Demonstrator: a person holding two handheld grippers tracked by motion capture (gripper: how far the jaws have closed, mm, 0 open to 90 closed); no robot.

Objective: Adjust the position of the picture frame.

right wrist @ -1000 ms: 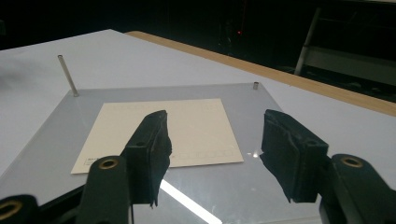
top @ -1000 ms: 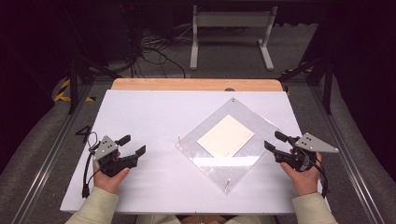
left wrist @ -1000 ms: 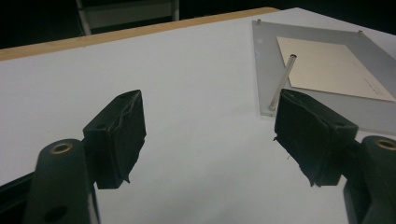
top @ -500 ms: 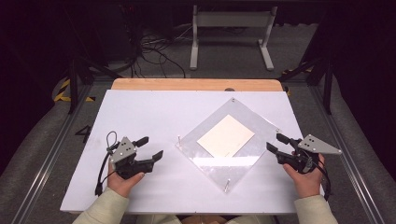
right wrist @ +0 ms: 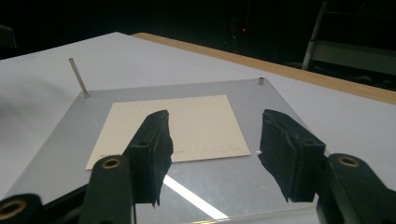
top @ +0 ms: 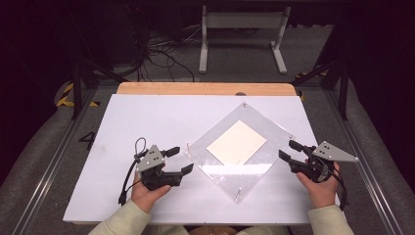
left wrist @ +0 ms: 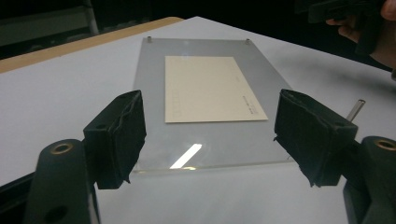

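I see the clear acrylic plate [top: 238, 155] lying flat on the white table [top: 147, 117], turned like a diamond, a cream card [top: 237, 142] under it; the card's small print is too fine to read. My left gripper [top: 178, 160] and right gripper [top: 289, 151] flank it, fingers apart, holding nothing.

Cream card [top: 237, 149] under clear plate [top: 266, 164] on white table [top: 147, 117].
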